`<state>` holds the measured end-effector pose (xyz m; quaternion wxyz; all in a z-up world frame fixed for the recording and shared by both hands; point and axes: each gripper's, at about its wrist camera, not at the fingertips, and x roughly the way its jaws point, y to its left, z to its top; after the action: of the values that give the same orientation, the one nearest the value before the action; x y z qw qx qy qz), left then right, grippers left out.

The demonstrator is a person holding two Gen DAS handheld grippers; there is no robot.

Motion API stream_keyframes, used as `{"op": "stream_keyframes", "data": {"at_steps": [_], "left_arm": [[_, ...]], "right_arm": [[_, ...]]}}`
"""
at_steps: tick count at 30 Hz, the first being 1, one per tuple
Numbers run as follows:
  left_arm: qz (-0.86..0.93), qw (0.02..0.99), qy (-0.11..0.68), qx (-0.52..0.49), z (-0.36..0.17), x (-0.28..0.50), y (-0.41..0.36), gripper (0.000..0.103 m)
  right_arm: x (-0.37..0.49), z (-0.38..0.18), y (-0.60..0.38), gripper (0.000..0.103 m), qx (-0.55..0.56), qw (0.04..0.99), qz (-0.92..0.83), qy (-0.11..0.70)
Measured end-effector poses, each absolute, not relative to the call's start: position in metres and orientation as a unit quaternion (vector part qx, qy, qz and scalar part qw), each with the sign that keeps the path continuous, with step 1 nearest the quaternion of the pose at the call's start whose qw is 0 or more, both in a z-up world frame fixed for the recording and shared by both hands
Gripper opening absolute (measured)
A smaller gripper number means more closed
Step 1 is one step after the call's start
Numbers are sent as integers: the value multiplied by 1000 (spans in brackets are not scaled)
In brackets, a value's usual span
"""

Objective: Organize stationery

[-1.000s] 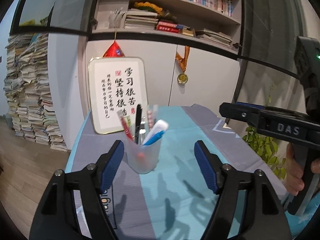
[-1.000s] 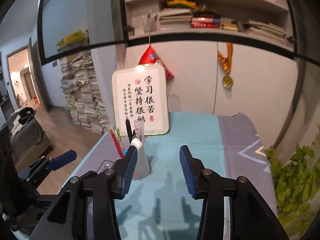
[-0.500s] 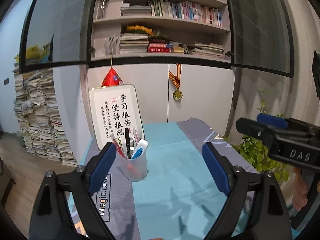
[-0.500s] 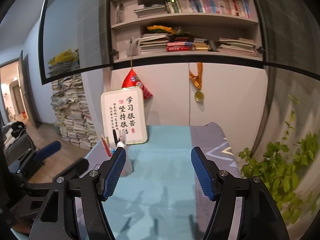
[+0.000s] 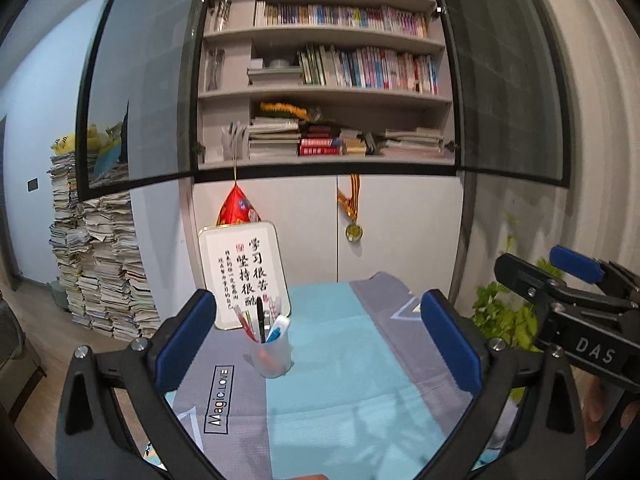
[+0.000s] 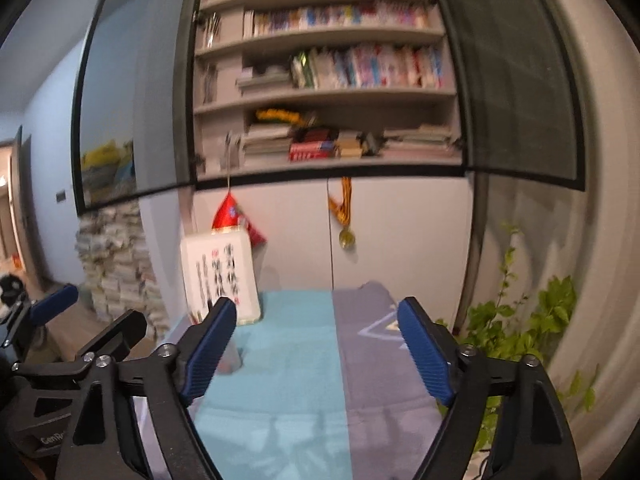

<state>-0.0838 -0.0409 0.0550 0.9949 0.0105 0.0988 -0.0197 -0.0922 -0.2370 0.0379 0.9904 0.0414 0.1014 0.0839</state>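
Final step, retreat phase: left gripper (image 5: 318, 338) and right gripper (image 6: 316, 350) both empty, jaws just opened wide, clear of the cup (image 5: 272, 354) of pens standing ahead on the desk (image 5: 340, 364); judged sorted, next move only withdrawal.

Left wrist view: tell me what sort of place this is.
Probably a home study. A bookshelf packed with books fills the wall, tall stacks of papers stand on the floor, and a clear pen cup sits on a cloth-covered table by a framed calligraphy board.
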Motion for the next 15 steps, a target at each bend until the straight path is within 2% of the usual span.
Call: {"op": "stream_keyframes", "data": {"at_steps": [15], "left_arm": [[-20, 997, 80, 7, 64, -110, -44, 102]], "right_arm": [[-121, 44, -237, 86, 31, 992, 85, 88]]}}
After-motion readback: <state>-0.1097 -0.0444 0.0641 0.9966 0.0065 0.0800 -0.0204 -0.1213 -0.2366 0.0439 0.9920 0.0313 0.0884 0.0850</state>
